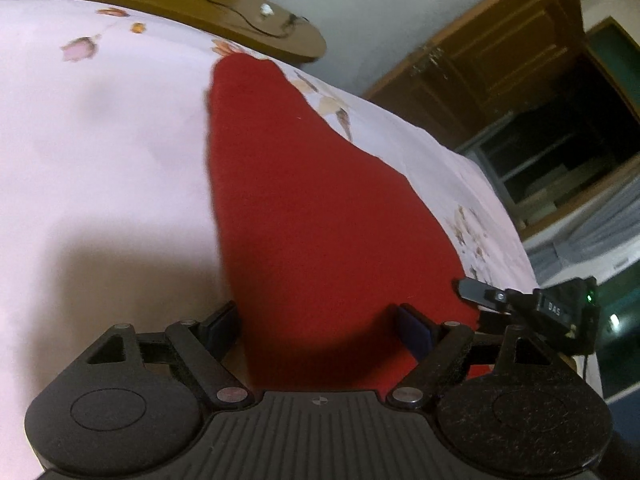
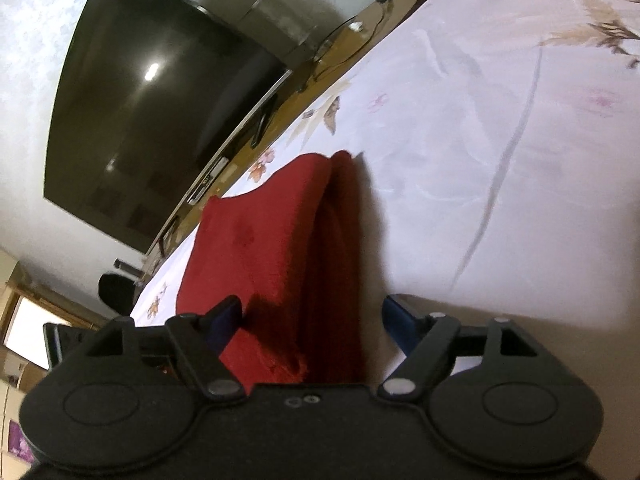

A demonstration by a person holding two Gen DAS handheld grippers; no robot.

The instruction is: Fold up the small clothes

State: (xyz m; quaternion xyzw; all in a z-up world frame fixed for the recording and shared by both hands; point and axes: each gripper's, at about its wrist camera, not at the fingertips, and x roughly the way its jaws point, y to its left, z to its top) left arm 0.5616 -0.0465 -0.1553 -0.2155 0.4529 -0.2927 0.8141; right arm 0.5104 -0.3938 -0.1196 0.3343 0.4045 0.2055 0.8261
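Observation:
A red cloth [image 1: 304, 208] lies on the pale floral bedsheet [image 1: 100, 140], stretching away from me in the left wrist view. My left gripper [image 1: 318, 328] is open, its jaws wide apart either side of the cloth's near edge. In the right wrist view the red cloth [image 2: 272, 240] shows folded, with a doubled edge running along its right side. My right gripper [image 2: 314, 320] is open, its jaws spread over the cloth's near end. Part of the right gripper [image 1: 532, 308] shows at the right of the left wrist view.
A wooden TV bench [image 1: 248, 12] with cables runs along the bed's far side. A dark television [image 2: 160, 120] stands on it. A wooden door [image 1: 500, 52] and a dark window [image 1: 568, 160] are at the right. The sheet [image 2: 500, 160] spreads out to the right.

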